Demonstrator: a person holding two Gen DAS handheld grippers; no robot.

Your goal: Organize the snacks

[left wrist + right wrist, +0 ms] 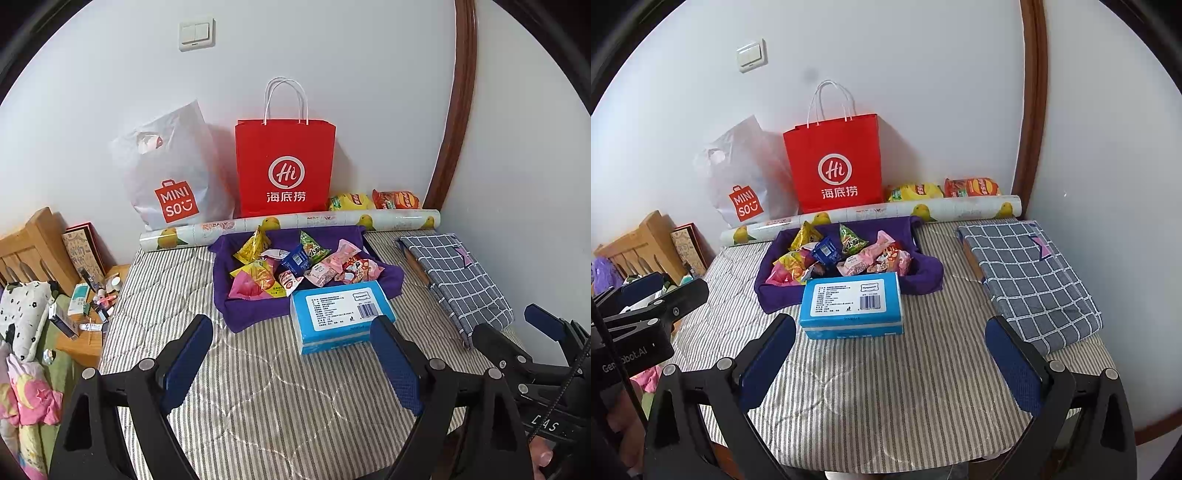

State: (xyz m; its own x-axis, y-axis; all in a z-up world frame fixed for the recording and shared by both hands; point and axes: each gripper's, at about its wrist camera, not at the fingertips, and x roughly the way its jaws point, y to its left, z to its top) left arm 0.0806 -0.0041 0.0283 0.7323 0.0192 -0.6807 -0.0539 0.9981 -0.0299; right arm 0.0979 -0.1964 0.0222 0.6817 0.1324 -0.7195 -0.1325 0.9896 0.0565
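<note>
Where the striped bed cover (258, 387) meets the wall, the snack packets (295, 266) lie heaped in a purple cloth tray (251, 314) — yellow, green, blue and pink wrappers together. A blue tissue pack (340, 317) sits touching the tray's near edge. Behind stand a red paper bag (284, 166) and a white Miniso bag (170, 173), contents hidden. Both the left gripper (291, 365) and right gripper (890, 365) hover spread wide, holding nothing.
</note>
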